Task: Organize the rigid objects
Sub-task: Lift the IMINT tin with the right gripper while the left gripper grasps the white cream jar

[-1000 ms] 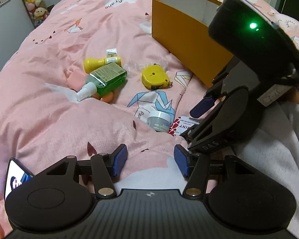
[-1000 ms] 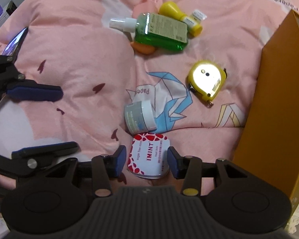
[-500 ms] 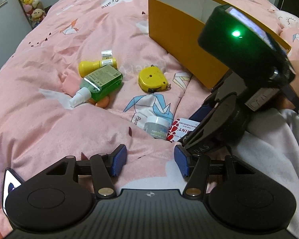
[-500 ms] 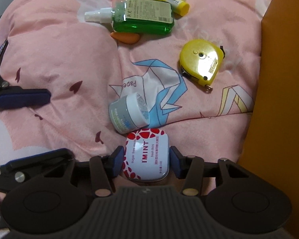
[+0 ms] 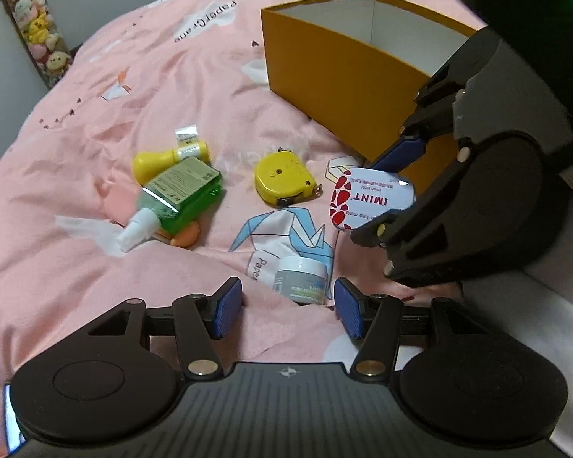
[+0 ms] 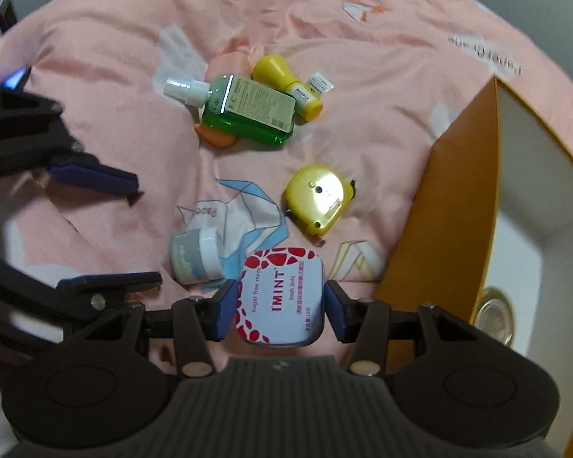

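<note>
Both pads of the right hand-held gripper [image 6: 280, 310] pinch the mint tin [image 6: 279, 299] between them.

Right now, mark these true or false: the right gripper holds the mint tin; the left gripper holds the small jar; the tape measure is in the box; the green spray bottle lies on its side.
1. The right gripper holds the IMINT mint tin. True.
2. The left gripper grips the small jar. False: its pads stand apart, the jar lies on the pink bedspread.
3. The yellow tape measure is in the orange box. False: it lies on the bedspread beside it.
4. The green spray bottle lies on its side. True.
</note>
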### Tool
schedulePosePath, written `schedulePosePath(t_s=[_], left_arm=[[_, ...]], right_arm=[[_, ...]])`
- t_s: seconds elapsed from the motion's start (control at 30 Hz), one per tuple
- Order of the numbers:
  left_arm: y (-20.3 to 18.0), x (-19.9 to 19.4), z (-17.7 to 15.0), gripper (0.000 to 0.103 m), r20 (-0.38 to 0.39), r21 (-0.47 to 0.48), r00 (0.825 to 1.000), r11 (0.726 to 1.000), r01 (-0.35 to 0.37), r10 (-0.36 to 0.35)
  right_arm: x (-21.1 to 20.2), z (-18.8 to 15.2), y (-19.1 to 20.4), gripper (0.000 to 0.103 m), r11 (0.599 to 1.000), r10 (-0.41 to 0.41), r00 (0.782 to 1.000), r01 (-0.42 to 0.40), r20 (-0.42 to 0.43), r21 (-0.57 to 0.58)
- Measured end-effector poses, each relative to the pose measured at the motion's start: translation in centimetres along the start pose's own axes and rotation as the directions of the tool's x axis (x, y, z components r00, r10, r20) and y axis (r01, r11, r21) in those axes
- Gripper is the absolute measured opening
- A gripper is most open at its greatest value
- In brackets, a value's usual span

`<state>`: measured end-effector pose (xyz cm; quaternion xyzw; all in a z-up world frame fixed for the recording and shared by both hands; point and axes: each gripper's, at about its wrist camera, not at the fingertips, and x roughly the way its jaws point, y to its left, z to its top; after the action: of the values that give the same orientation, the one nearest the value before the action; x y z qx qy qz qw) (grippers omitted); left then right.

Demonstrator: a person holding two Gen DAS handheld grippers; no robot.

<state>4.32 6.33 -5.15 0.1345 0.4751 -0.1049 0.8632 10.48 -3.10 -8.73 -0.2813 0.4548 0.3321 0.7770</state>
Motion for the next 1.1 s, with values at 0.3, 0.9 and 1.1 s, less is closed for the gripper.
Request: schedulePosePath(t_s=[0.3, 0.9, 1.1], left_arm=[[-1.3, 2.9, 0.8, 0.067, -0.07, 0.068, 0.997, 0.997, -0.023, 0.028], [-1.6, 6.0, 1.4, 0.047, -0.168, 0.044, 0.984, 0.998, -0.044, 0.051], [-1.2, 3.6, 1.2, 0.047, -0.103, -0.022, 0.99, 0.995, -0.098, 0.095]], right_arm=[[0.5, 0.2, -0.2, 0.049, 0.994, 0.008, 1.0, -0.01, -0.015, -0.106], [1.6, 0.4, -0.8, 0.049, 0.995, 0.058, 0.998, -0.06, -0.024, -0.082], [0.6, 0.5, -0.8, 0.049, 0.996, 0.054, 0.998, -0.054, 0.009, -0.065]])
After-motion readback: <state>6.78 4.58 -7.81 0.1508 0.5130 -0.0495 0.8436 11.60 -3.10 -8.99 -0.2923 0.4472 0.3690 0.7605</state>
